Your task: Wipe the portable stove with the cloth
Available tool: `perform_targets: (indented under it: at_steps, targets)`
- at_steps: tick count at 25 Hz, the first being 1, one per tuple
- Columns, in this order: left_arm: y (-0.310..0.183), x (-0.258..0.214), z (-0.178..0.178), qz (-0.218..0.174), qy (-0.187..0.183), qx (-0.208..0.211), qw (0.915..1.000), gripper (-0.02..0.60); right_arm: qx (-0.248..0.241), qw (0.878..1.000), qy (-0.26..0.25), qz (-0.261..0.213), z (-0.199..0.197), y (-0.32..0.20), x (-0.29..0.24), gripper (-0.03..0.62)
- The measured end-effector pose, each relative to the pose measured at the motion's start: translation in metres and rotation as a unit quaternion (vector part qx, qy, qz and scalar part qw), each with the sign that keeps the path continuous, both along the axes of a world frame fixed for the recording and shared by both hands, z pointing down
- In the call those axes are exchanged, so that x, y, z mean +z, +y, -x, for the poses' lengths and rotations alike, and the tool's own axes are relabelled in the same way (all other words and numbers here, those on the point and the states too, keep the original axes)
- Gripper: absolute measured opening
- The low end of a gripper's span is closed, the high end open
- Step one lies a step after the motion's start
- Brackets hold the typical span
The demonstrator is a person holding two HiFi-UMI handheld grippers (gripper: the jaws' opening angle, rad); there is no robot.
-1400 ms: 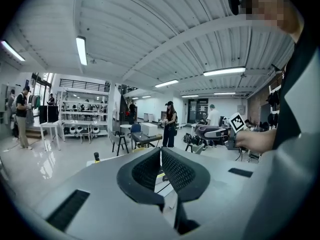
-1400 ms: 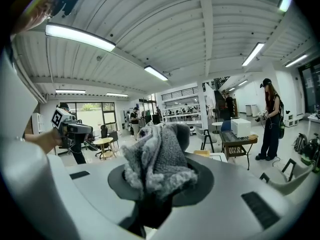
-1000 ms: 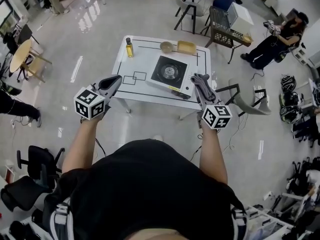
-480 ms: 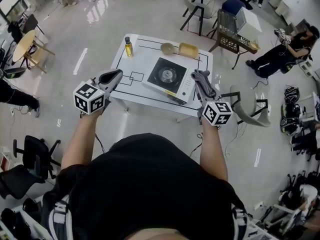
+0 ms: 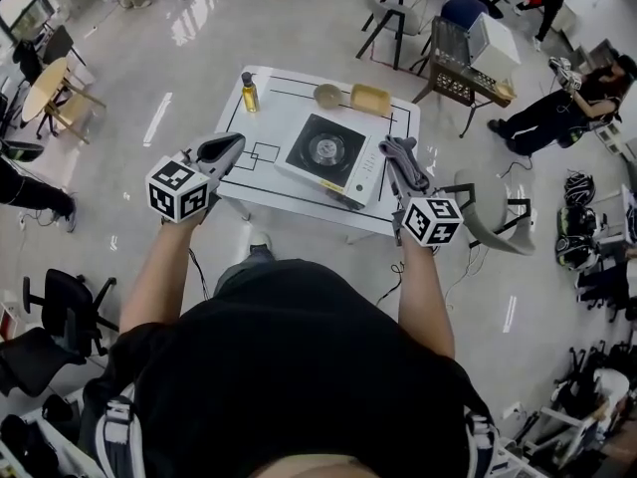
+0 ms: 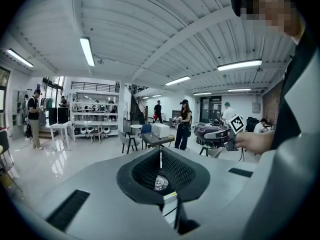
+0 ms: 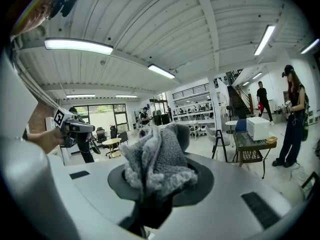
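The portable stove [image 5: 332, 154], white with a black top and a round burner, lies on the white table [image 5: 261, 182] in the head view. My right gripper [image 5: 396, 150] hovers at the table's right edge beside the stove, shut on a bunched grey cloth [image 7: 155, 159] that also shows as the cloth [image 5: 400, 161] in the head view. My left gripper [image 5: 229, 147] is over the table's left front edge, shut with nothing in it. In the left gripper view the left gripper [image 6: 161, 160] has its jaws together, and the right gripper [image 6: 216, 133] appears across from it.
On the table's far side stand a small bottle [image 5: 249, 91], a round bowl [image 5: 327, 95] and a yellow sponge-like block [image 5: 370, 99]. A grey chair [image 5: 490, 210] is right of the table. A bench with a white box [image 5: 478, 48] stands behind. Other people are around the room's edges.
Both grippers have come closer to the table, which now lies nearer in the head view. The cloth stays held in the right gripper.
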State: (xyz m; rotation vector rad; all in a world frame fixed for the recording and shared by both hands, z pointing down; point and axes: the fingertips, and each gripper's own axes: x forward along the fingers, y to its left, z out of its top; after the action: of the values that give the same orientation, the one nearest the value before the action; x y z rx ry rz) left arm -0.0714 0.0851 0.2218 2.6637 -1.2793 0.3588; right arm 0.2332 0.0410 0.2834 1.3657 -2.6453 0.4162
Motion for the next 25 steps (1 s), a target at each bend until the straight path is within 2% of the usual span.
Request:
perform_targets:
  at_steps: [12, 25]
  targets:
    - [-0.046, 0.008, -0.001, -0.001, 0.014, 0.029, 0.9995, 0.026, 0.034, 0.999, 0.024, -0.001, -0.008, -0.017, -0.003, 0.118]
    - [-0.110, 0.028, 0.018, 0.019, 0.024, 0.047, 0.9984, 0.026, 0.056, 0.998, 0.031, 0.019, 0.011, -0.063, 0.014, 0.118]
